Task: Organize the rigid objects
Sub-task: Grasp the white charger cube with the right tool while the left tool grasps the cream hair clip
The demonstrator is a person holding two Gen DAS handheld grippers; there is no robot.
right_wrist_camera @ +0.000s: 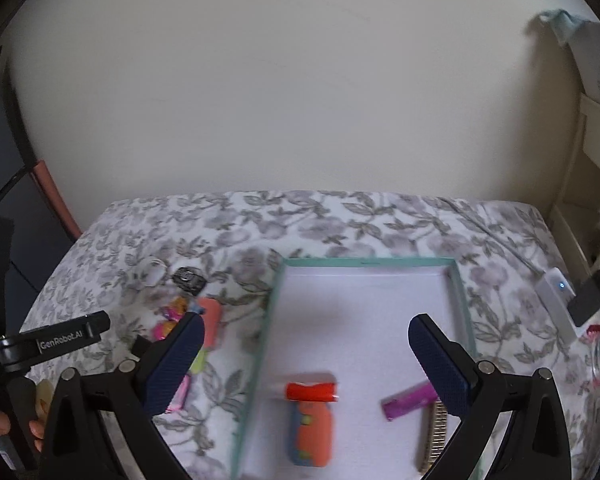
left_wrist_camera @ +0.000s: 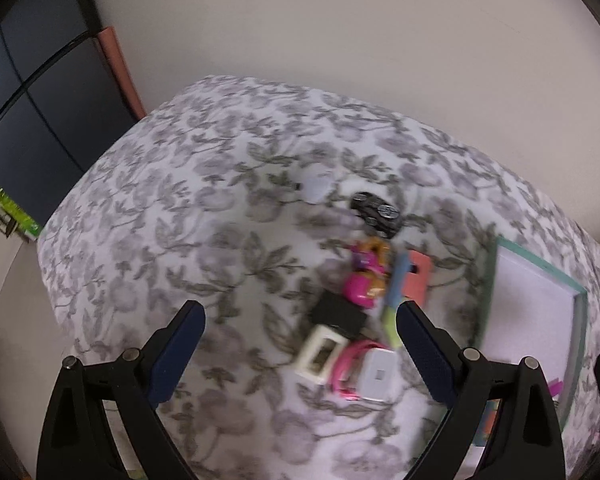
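**Both grippers spread wide above a floral tabletop; toys part sorted into a box lid**

The left gripper [left_wrist_camera: 300, 326] hangs over the floral cloth [left_wrist_camera: 188, 184] of the tabletop with its jaws wide apart and nothing between them. Below it lies a loose cluster: a cream rectangular frame [left_wrist_camera: 320, 354] beside a white charger block [left_wrist_camera: 378, 376] with a pink cable [left_wrist_camera: 346, 364] looped around it, a black block [left_wrist_camera: 336, 314] just behind them, a pink-and-orange toy [left_wrist_camera: 366, 276], and a flat salmon piece [left_wrist_camera: 418, 278] with a blue-green strip [left_wrist_camera: 396, 292] lying alongside it. Farther back sit a black toy car [left_wrist_camera: 376, 210] and a pale round thing [left_wrist_camera: 316, 186], too blurred to name.

The right gripper [right_wrist_camera: 306, 338] is likewise open and empty, poised over a shallow white tray with a teal rim [right_wrist_camera: 462, 304]. Inside the tray, near its front, lie a red cylinder [right_wrist_camera: 311, 392] touching an orange-and-blue toy [right_wrist_camera: 310, 434], a purple tube [right_wrist_camera: 408, 400], and what looks like a metal watch band [right_wrist_camera: 434, 436]. To the tray's right, on the cloth, a white device [right_wrist_camera: 556, 300] shows a small blue light.
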